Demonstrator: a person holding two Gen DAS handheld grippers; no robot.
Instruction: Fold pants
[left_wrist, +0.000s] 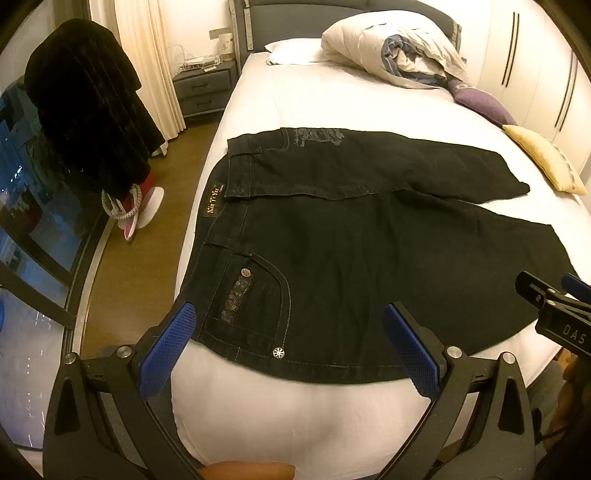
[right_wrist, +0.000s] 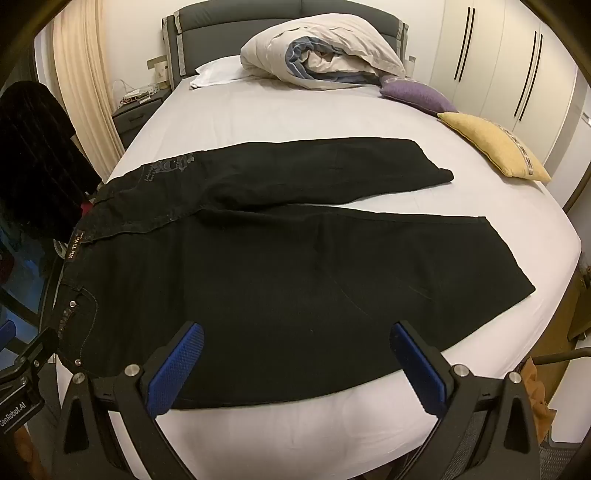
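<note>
Left hand-held gripper (left_wrist: 291, 332) angled steeply down, jaws wide apart, nothing between the blue pads (left_wrist: 168, 350); it hangs over the waist end of the pants (left_wrist: 351, 251), pocket corner showing between the fingers at lower centre of the left wrist view. Right hand-held gripper (right_wrist: 297, 354) same steep downward tilt, jaws wide apart and empty, over the near leg's edge at lower centre of the right wrist view; its tip also shows at the right edge of the left wrist view. One pair of black pants, spread flat across the bed (right_wrist: 258, 110), waistband at frame left, two legs running to the right, splayed apart. Counts: two cushions at upper right, one purple cushion (right_wrist: 417, 94) and one yellow cushion (right_wrist: 491, 144); one rolled duvet (right_wrist: 325, 51) and one white pillow (right_wrist: 218, 72) at the headboard; one nightstand (left_wrist: 205, 88) at upper left.
</note>
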